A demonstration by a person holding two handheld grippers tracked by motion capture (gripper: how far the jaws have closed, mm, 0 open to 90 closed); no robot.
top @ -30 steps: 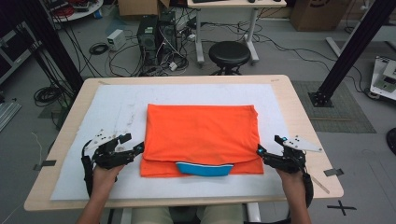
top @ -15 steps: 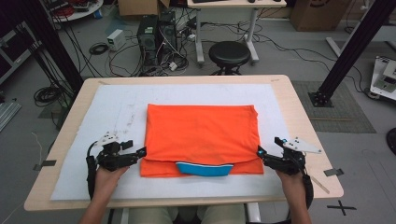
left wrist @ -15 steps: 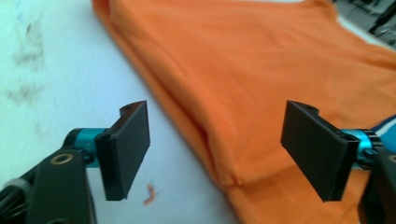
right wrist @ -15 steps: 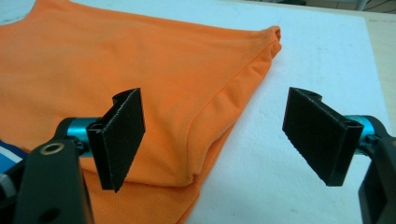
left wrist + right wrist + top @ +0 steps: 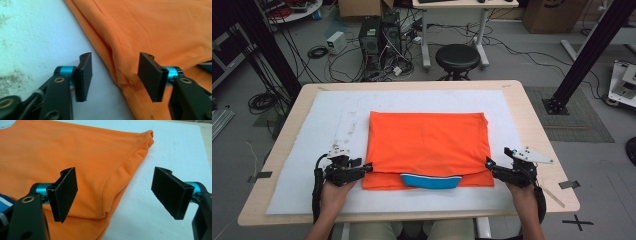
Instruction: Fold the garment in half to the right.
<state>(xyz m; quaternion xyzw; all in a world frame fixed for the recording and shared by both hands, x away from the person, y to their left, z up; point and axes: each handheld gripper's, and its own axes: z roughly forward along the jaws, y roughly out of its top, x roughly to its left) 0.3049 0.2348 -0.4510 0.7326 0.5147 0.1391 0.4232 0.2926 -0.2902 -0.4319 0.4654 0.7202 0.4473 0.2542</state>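
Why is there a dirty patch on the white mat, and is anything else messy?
The white mat has grey smudges left of the folded orange shirt, probably old stains. The shirt's near edge sits a little uneven, with its blue collar poking out. Nothing looks spilled or broken.

Wooden table [image 5: 532,115], pale rim bare on all sides. Covered almost edge to edge by a white mat [image 5: 322,125], stained at its left part. Folded orange shirt [image 5: 427,142] flat on the mat, blue collar [image 5: 430,181] at the near edge.
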